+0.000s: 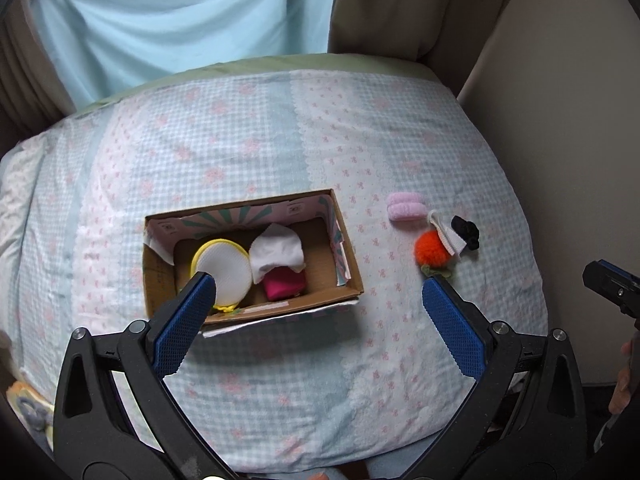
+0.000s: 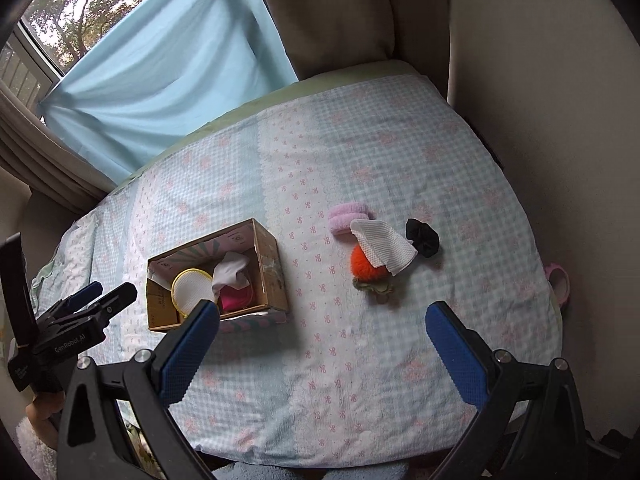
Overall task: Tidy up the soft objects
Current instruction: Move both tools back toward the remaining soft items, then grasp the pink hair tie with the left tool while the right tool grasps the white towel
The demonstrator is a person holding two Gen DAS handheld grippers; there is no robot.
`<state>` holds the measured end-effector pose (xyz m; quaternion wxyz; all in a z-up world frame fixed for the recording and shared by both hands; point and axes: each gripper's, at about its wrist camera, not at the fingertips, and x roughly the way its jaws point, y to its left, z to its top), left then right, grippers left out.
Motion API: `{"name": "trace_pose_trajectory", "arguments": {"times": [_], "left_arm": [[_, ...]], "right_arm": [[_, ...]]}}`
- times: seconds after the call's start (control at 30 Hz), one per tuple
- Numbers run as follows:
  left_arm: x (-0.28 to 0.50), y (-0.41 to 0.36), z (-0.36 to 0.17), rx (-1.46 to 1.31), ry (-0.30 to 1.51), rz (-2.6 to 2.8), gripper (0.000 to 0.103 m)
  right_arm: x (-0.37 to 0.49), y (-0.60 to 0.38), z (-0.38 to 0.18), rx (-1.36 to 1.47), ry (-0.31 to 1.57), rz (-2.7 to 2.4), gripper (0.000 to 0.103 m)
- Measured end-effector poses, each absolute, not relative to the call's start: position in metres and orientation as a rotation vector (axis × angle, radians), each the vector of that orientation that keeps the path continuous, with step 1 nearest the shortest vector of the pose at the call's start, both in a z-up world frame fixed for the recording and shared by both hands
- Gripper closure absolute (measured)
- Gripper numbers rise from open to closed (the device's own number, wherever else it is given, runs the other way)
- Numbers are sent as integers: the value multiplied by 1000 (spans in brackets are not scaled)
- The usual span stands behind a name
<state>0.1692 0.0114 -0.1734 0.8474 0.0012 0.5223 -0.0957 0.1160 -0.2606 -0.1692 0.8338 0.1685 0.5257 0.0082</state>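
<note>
An open cardboard box sits on the bed. It holds a yellow-rimmed white pad, a white cloth and a magenta item. To its right lie a pink roll, an orange pompom, a white cloth draped on it, and a black scrunchie. My left gripper is open and empty over the box's near edge. My right gripper is open and empty, nearer than the loose items.
The bed has a checked blue and pink cover. A blue curtain hangs behind it and a beige wall borders its right side. A pink ring lies at the bed's right edge.
</note>
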Motion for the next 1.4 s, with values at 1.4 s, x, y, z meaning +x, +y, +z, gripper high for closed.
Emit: {"name": "trace_pose_trajectory", "arguments": {"times": [1.4], "left_arm": [[368,-221,-441,718,1463,-707,10]], "right_arm": [[265,-353,-460,1007,1450,-32,0]]}}
